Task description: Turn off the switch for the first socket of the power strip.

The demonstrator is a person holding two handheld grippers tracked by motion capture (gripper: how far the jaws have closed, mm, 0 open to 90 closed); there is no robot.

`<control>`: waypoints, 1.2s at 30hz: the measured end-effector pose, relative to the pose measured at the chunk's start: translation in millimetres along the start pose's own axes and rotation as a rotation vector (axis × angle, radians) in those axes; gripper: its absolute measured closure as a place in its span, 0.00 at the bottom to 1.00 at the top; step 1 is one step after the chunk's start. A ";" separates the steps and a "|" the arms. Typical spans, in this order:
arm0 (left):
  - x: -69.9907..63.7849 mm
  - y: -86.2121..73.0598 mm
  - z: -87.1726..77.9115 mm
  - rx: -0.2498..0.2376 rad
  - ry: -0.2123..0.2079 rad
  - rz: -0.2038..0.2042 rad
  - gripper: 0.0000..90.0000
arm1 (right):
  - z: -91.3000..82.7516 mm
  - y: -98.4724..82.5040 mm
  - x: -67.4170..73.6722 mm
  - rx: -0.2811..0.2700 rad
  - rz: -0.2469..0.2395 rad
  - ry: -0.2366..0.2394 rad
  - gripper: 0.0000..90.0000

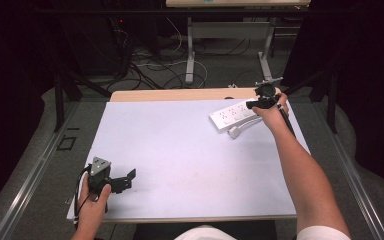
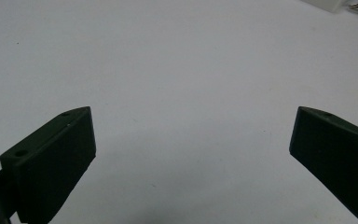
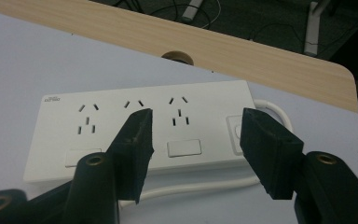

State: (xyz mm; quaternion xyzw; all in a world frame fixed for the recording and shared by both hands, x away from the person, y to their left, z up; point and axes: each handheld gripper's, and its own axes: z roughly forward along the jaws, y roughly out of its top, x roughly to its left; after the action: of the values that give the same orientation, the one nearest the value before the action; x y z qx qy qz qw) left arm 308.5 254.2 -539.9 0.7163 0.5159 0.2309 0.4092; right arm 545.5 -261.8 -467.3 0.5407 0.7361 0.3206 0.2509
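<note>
1. A white sheet (image 1: pixel 180 155) covers most of a wooden table (image 1: pixel 180 94); bare wood shows as a strip along the far edge.
2. A white power strip (image 1: pixel 232 116) lies on the sheet toward 1 o'clock from the sheet's centre, near the far right corner, set slightly askew to the table edge.
3. Its white cord (image 1: pixel 240 130) curls along the near side of the strip, lying on the sheet.
4. In the right gripper view the strip (image 3: pixel 140 130) shows three groups of socket slots on its top face, with two flat rectangular buttons below them and a square one at its right end.
5. The right gripper (image 1: pixel 256 104) is at the strip's right end, held by the right hand (image 1: pixel 272 114), whose forearm stretches up from 5 o'clock.
6. Its jaws stand apart, in the right gripper view (image 3: pixel 196 140) straddling the strip's middle-right section; whether they touch the strip cannot be told.
7. A round hole (image 3: pixel 177 57) in the wood sits just beyond the strip at 12 o'clock.
8. The left gripper (image 1: pixel 127 179) is at 7 o'clock on the sheet, near the front left corner, in the left hand (image 1: pixel 94 202), well apart from the strip.
9. Its jaws are spread wide, with nothing but bare sheet (image 2: pixel 182 93) between them in the left gripper view (image 2: pixel 191 140).
10. A grey three-cornered plate (image 1: pixel 100 166) tops the left gripper, and a black cable (image 1: pixel 80 192) loops beside the hand.
</note>
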 end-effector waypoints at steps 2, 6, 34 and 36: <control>-0.1 -0.1 0.1 -0.002 0.001 -0.004 0.00 | 1.4 0.0 0.0 0.000 0.007 0.004 0.53; 0.0 -0.3 0.1 -0.004 0.002 -0.005 0.00 | 4.5 -0.6 0.3 0.005 -0.014 -0.005 0.60; 0.6 -0.6 -1.4 -0.009 0.001 -0.003 0.00 | 29.7 -8.1 4.2 0.028 0.071 0.022 0.91; 0.7 -0.7 -1.4 -0.009 0.000 -0.004 0.00 | 31.5 -8.7 4.7 0.033 0.067 0.028 0.94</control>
State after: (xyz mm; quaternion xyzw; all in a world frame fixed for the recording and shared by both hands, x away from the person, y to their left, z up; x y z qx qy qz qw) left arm 307.3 255.4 -539.7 0.7135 0.5163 0.2322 0.4128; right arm 561.1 -252.8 -495.0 0.5643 0.7263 0.3244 0.2208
